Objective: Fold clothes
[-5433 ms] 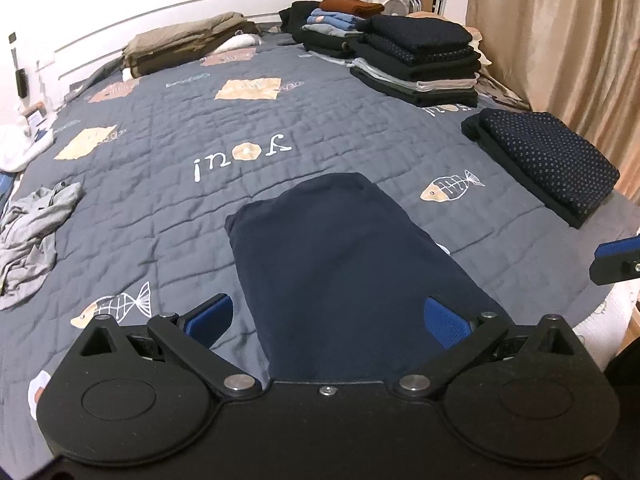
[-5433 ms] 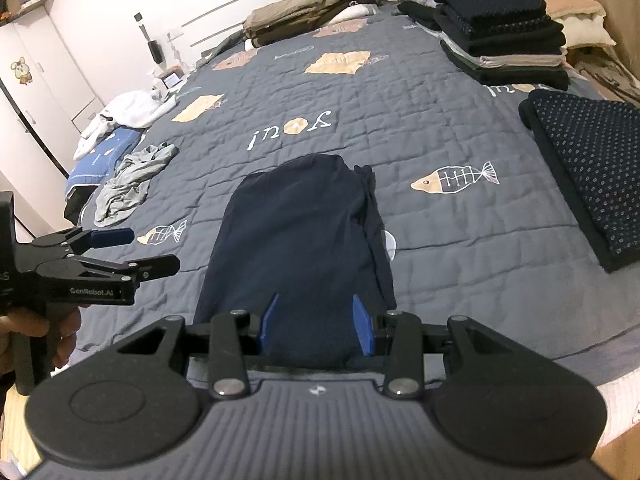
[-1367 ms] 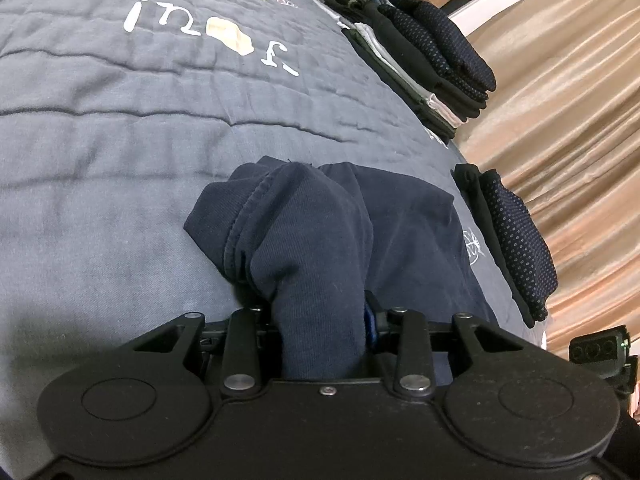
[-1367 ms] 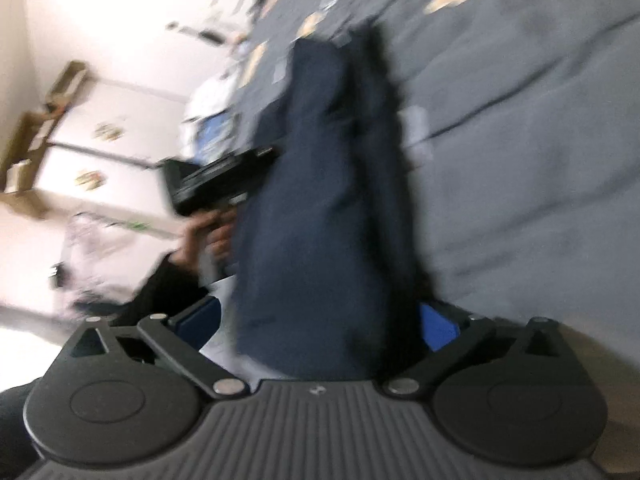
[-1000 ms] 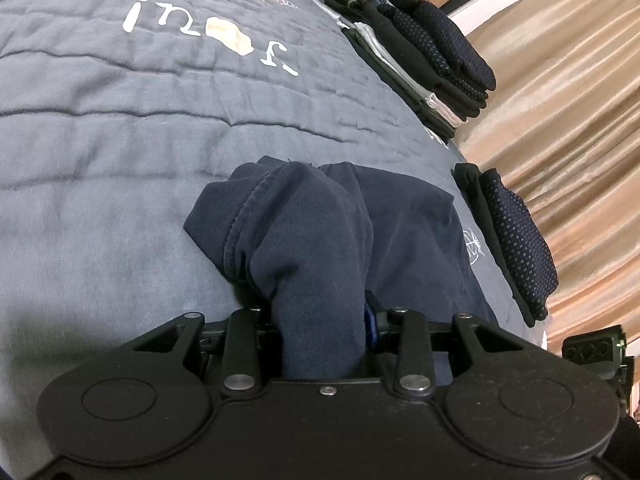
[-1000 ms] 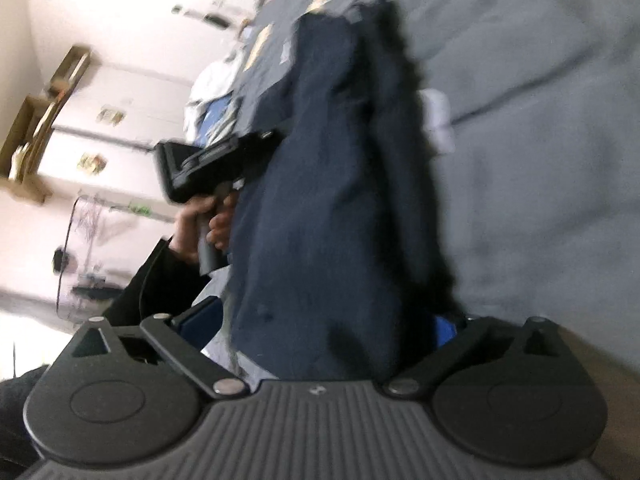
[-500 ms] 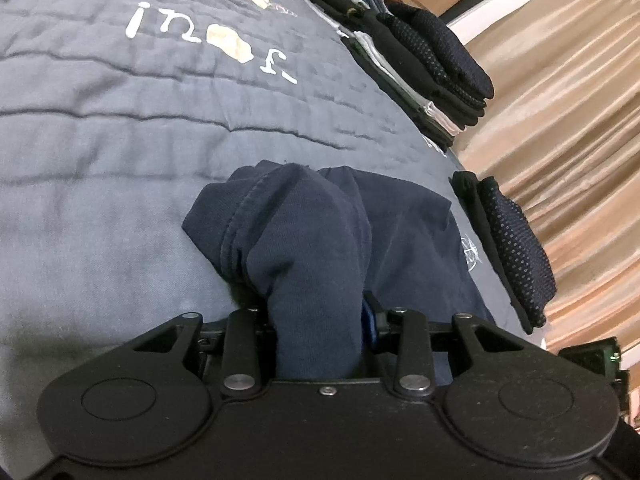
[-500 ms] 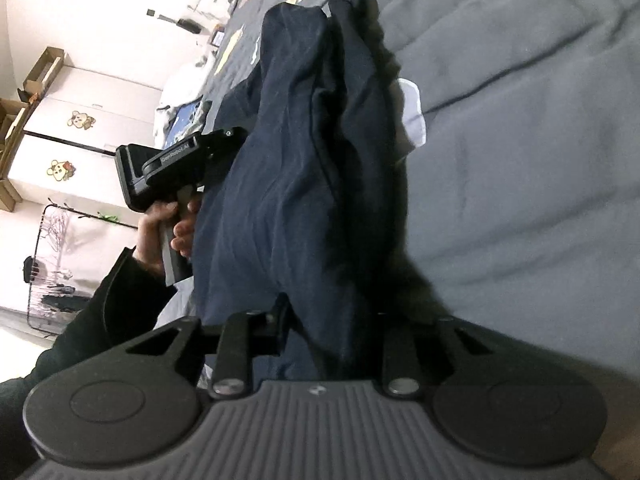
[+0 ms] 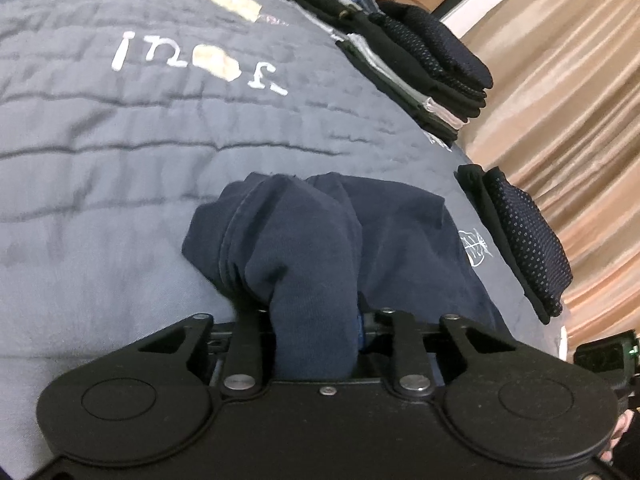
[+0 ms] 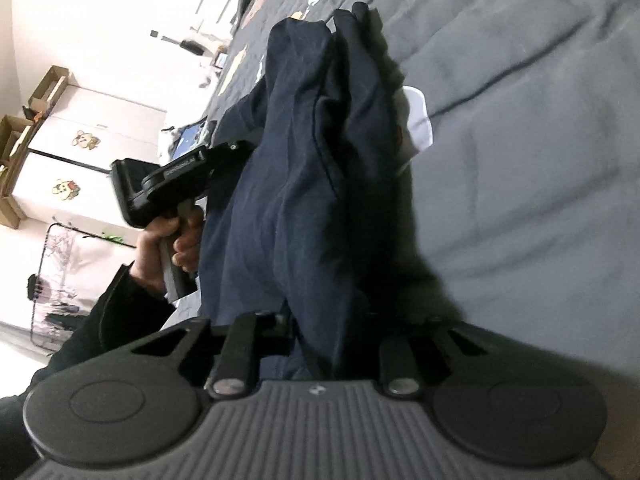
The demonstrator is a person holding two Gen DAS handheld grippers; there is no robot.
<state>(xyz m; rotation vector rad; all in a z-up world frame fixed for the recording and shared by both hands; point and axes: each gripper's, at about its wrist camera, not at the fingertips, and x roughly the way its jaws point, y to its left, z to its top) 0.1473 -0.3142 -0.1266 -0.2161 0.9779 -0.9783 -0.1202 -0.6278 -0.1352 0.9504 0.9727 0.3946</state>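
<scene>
Navy cotton, a dark garment (image 9: pixel 312 248), bunched on the grey quilted bed cover (image 9: pixel 100 184) and pinched at both near corners. Left claw (image 9: pixel 316 332) clamped tight on a rolled fold of the garment, cloth bulging up between the black fingers (image 9: pixel 246 344). Right claw (image 10: pixel 320 340) likewise closed on the garment's edge, fabric rising away in long creases. Seen from the right wrist view, a hand (image 10: pixel 168 240) in a dark sleeve gripping the other tool's handle just left of the garment. Beyond the garment, a tall stack of folded clothes (image 9: pixel 420 64); right of the garment, a dotted folded piece (image 9: pixel 524 240) near the tan curtain (image 9: pixel 568 92). White tag (image 10: pixel 416 120) showing beside the garment.
</scene>
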